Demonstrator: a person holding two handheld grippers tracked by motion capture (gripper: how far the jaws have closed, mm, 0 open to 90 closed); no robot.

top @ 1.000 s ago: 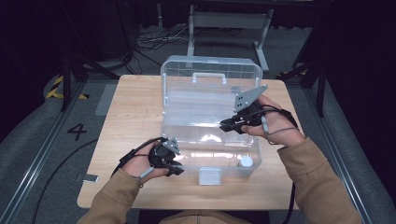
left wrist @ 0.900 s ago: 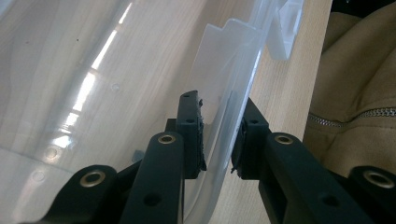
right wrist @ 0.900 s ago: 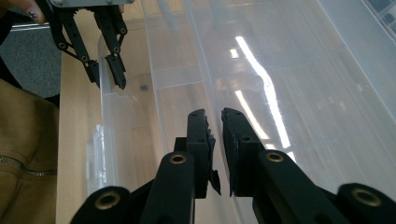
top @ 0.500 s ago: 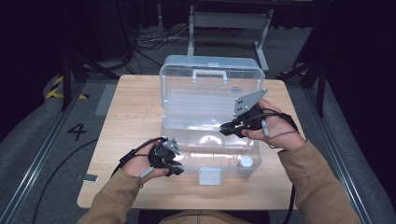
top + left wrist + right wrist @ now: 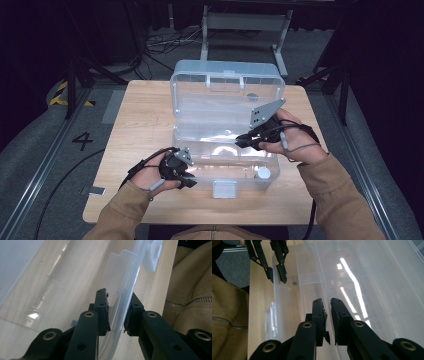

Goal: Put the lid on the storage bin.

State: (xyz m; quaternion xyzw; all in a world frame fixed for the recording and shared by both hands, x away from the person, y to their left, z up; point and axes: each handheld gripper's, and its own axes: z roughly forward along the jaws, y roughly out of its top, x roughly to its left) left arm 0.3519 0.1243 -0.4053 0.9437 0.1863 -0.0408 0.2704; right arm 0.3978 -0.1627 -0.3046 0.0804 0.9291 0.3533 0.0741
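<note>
A clear plastic box [image 5: 272, 167] stands on the wooden table [image 5: 135, 120] with its lid [image 5: 225, 70] swung back. My left gripper [image 5: 190, 177] is at the box's front left corner. There its jaws straddle the front wall [image 5: 120, 290], one pad inside and one outside, both pressed on the rim [image 5: 117, 315]. My right gripper [image 5: 240, 141] reaches in from the right and hovers over the box's bare floor [image 5: 362, 285]. Its jaws [image 5: 328, 312] are almost together, a thin slit between them and nothing in it. The left gripper [image 5: 276, 272] also shows far off in the right gripper view.
A white latch [image 5: 224, 189] hangs at the middle of the front wall. A small white round piece [image 5: 263, 173] sits by the box's front right corner. A tiny dark speck [image 5: 294, 283] lies on the box floor. A metal stand [image 5: 245, 25] and cables are behind the table.
The right gripper has drifted slightly toward the box's front, lower inside it. The left gripper has kept its place on the wall.
</note>
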